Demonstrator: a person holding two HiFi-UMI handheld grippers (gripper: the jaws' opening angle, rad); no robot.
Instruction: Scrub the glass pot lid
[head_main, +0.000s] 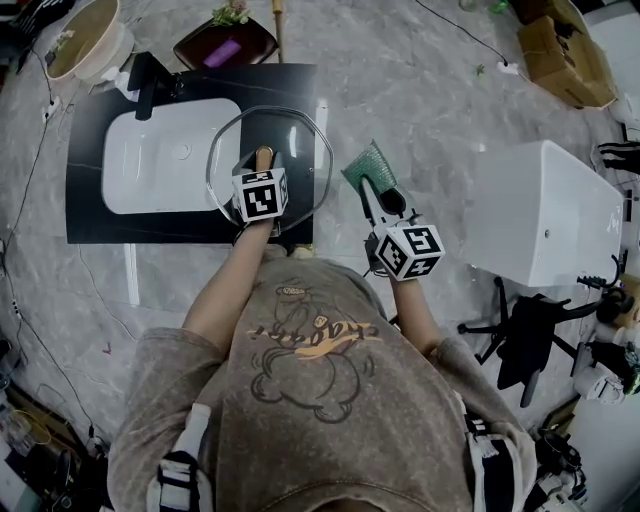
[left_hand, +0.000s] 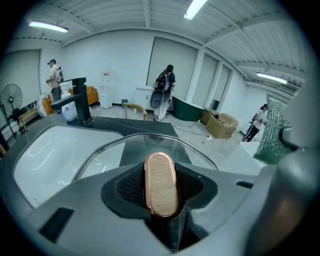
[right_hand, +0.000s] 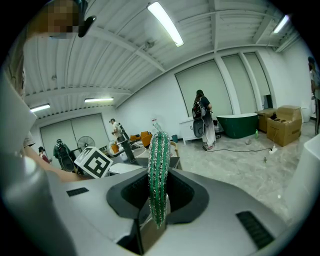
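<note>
The glass pot lid (head_main: 295, 135) lies over the right part of a black counter (head_main: 90, 205), its rim reaching over the white sink (head_main: 160, 160). My left gripper (head_main: 263, 168) is shut on the lid's copper-edged knob (left_hand: 160, 182); the black pads sit against both of its sides, and the clear glass (left_hand: 150, 146) spreads out beyond it. My right gripper (head_main: 383, 203) hovers to the right of the lid, off the counter, shut on a green scrub sponge (head_main: 367, 166). The sponge (right_hand: 159, 167) stands upright between the jaws.
A black faucet (head_main: 150, 85) stands at the sink's far left corner. A large white box (head_main: 545, 210) stands to the right, a black chair (head_main: 530, 340) below it. A bowl (head_main: 85, 40), a dark tray (head_main: 225, 45) and cardboard boxes (head_main: 560, 50) lie beyond. People stand far back (left_hand: 164, 92).
</note>
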